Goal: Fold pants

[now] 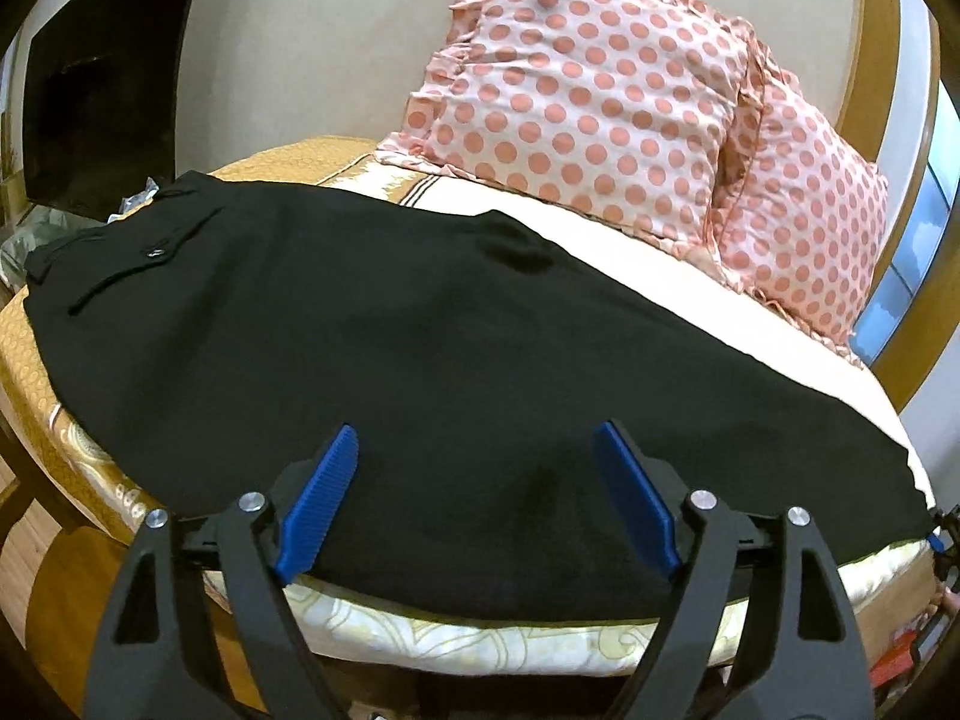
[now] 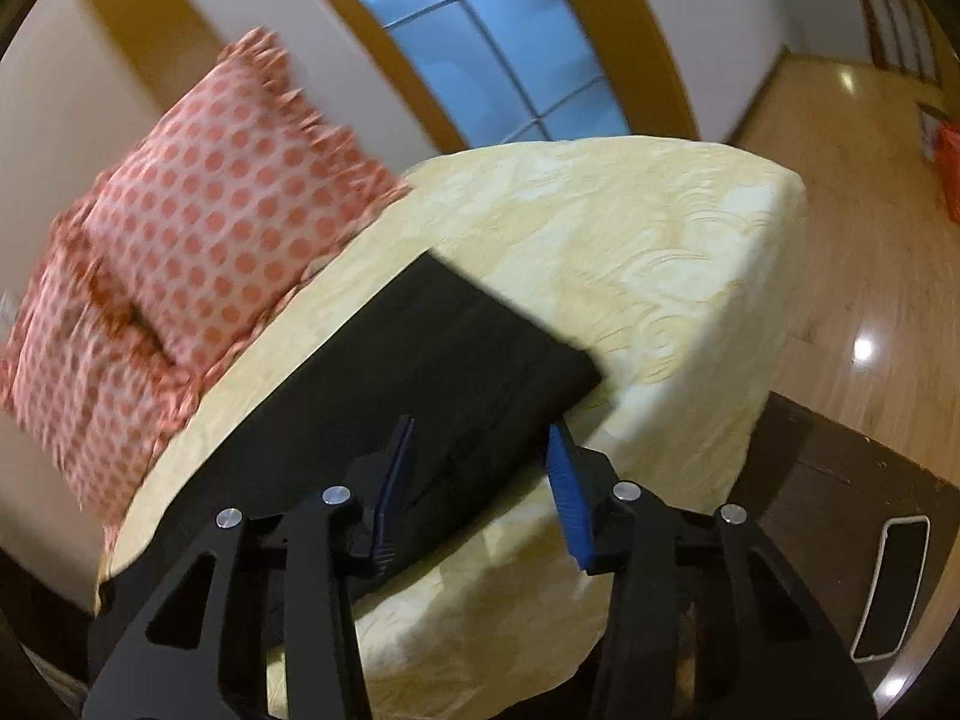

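the black cloth pants (image 1: 420, 348) lay halved lengthwise on the yellow patterned bedspread (image 2: 600, 228), crosswise folds remaining; left gripper (image 1: 477, 504) gaped wide and empty, right gripper (image 2: 480, 480) part-open over the hem.

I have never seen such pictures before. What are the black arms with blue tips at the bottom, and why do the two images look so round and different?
Those are two hand-held grippers, one in each of a person's hands; no robot is there. Each carries a wide-angle camera looking along its fingers, which bends the picture round. One picture is from the left gripper, the other from the right gripper. Both look at a bed with a yellowish cover. Black pants lie flat on it, and two dotted pink pillows lean at the far side. The left jaws stand wide open above the pants' near edge. The right jaws are apart around the leg end without pressing it. Nothing is held.
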A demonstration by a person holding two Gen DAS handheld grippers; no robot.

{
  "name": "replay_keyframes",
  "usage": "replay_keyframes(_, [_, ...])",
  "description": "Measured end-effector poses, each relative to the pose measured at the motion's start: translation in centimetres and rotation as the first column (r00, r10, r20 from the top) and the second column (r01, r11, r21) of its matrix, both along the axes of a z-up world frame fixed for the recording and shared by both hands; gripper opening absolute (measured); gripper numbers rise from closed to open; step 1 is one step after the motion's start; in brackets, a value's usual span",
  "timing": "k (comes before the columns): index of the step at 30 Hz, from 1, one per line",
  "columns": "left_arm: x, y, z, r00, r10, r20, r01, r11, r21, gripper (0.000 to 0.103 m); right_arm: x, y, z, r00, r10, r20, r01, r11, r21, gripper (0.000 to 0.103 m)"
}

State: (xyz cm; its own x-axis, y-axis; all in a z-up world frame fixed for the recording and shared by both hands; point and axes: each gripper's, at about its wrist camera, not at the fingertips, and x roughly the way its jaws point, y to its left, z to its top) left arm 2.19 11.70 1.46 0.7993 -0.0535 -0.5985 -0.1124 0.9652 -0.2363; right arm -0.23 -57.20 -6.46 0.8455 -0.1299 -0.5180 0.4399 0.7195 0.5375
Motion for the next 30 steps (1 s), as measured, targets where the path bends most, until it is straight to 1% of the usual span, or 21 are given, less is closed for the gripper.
replay_keyframes(1, [0.1, -0.2, -0.1, 1.0, -0.006, 0.0, 0.006, 1.0, 0.011, 0.086, 0.3, 0.3, -0.1, 1.0, 0.022, 0.002, -0.022, 1.0, -0.004, 0.041])
replay_keyframes(2, [0.1, -0.4, -0.1, 1.0, -0.011, 0.0, 0.011, 1.0, 0.019, 0.088, 0.3, 0.5, -0.2, 1.0, 0.019, 0.011, -0.019, 1.0, -0.017, 0.04])
replay_keyframes(4, [0.3, -0.7, -0.3, 1.0, -0.022, -0.002, 0.022, 0.999, 0.036, 0.092, 0.4, 0.3, -0.4, 1.0, -0.002, 0.024, 0.002, 1.0, -0.015, 0.034])
replay_keyframes(6, [0.3, -1.1, -0.5, 0.999, -0.04, -0.007, 0.041, 0.998, 0.055, 0.097, 0.4, -0.7, -1.0, 0.998, -0.035, 0.053, 0.032, 0.999, 0.042, 0.024])
replay_keyframes(8, [0.3, -1.4, -0.8, 0.998, -0.057, -0.006, 0.057, 0.996, 0.071, 0.101, 0.5, -1.3, -1.4, 0.996, -0.047, 0.069, 0.042, 0.996, 0.075, 0.018])
replay_keyframes(9, [0.2, -1.6, -0.8, 0.998, -0.06, -0.005, 0.06, 0.995, 0.08, 0.101, 0.7, -1.4, -1.4, 0.997, -0.047, 0.067, 0.042, 0.996, 0.074, 0.014])
replay_keyframes(10, [0.2, -1.8, -1.0, 0.998, -0.063, -0.006, 0.063, 0.993, 0.102, 0.101, 0.8, -1.4, -1.4, 0.997, -0.045, 0.068, 0.04, 0.996, 0.074, 0.012])
replay_keyframes(12, [0.2, -2.2, -1.2, 0.998, -0.069, -0.009, 0.07, 0.988, 0.138, 0.101, 0.8, -1.3, -1.4, 0.995, -0.047, 0.086, 0.04, 0.996, 0.084, 0.007])
replay_keyframes(13, [0.2, -2.4, -1.3, 0.997, -0.072, -0.011, 0.073, 0.985, 0.158, 0.101, 0.7, -1.2, -1.2, 0.994, -0.047, 0.102, 0.039, 0.996, 0.086, 0.007])
replay_keyframes(14, [0.1, -2.6, -1.5, 0.997, -0.075, -0.012, 0.076, 0.98, 0.182, 0.101, 0.6, -1.0, -0.8, 0.992, -0.046, 0.12, 0.037, 0.996, 0.077, 0.006])
replay_keyframes(16, [0.1, -2.9, -1.7, 0.997, -0.078, -0.01, 0.078, 0.976, 0.204, 0.101, 0.6, -0.6, 0.3, 0.988, -0.036, 0.149, 0.027, 0.998, 0.058, 0.006])
replay_keyframes(18, [0.0, -2.8, -1.7, 0.997, -0.081, -0.004, 0.08, 0.976, 0.2, 0.101, 0.8, 0.4, 2.1, 0.981, 0.001, 0.195, -0.007, 1.0, 0.03, 0.006])
replay_keyframes(20, [0.0, -2.6, -1.7, 0.997, -0.08, 0.003, 0.078, 0.981, 0.18, 0.101, 1.6, 2.3, 4.5, 0.967, 0.071, 0.244, -0.067, 0.997, -0.022, 0.006])
replay_keyframes(22, [-0.1, -2.5, -1.6, 0.997, -0.077, 0.008, 0.075, 0.983, 0.166, 0.101, 2.7, 4.9, 6.7, 0.945, 0.162, 0.286, -0.147, 0.986, -0.075, 0.006])
replay_keyframes(24, [-0.1, -2.4, -1.6, 0.997, -0.076, 0.011, 0.073, 0.984, 0.163, 0.101, 4.2, 8.9, 9.2, 0.899, 0.296, 0.323, -0.262, 0.954, -0.143, 0.006])
replay_keyframes(25, [-0.1, -2.4, -1.6, 0.997, -0.074, 0.013, 0.071, 0.984, 0.163, 0.101, 4.9, 10.9, 10.0, 0.87, 0.363, 0.333, -0.322, 0.931, -0.172, 0.006])
replay_keyframes(27, [-0.1, -2.4, -1.6, 0.997, -0.071, 0.013, 0.068, 0.985, 0.161, 0.101, 6.5, 16.5, 11.2, 0.779, 0.528, 0.338, -0.477, 0.849, -0.227, 0.006])
replay_keyframes(28, [0.0, -2.4, -1.5, 0.998, -0.067, 0.015, 0.064, 0.986, 0.155, 0.101, 7.2, 19.3, 11.2, 0.73, 0.602, 0.325, -0.549, 0.799, -0.245, 0.006])
replay_keyframes(30, [0.0, -2.2, -1.4, 0.998, -0.06, 0.019, 0.057, 0.988, 0.141, 0.101, 8.3, 23.9, 10.4, 0.649, 0.708, 0.278, -0.659, 0.706, -0.258, 0.006])
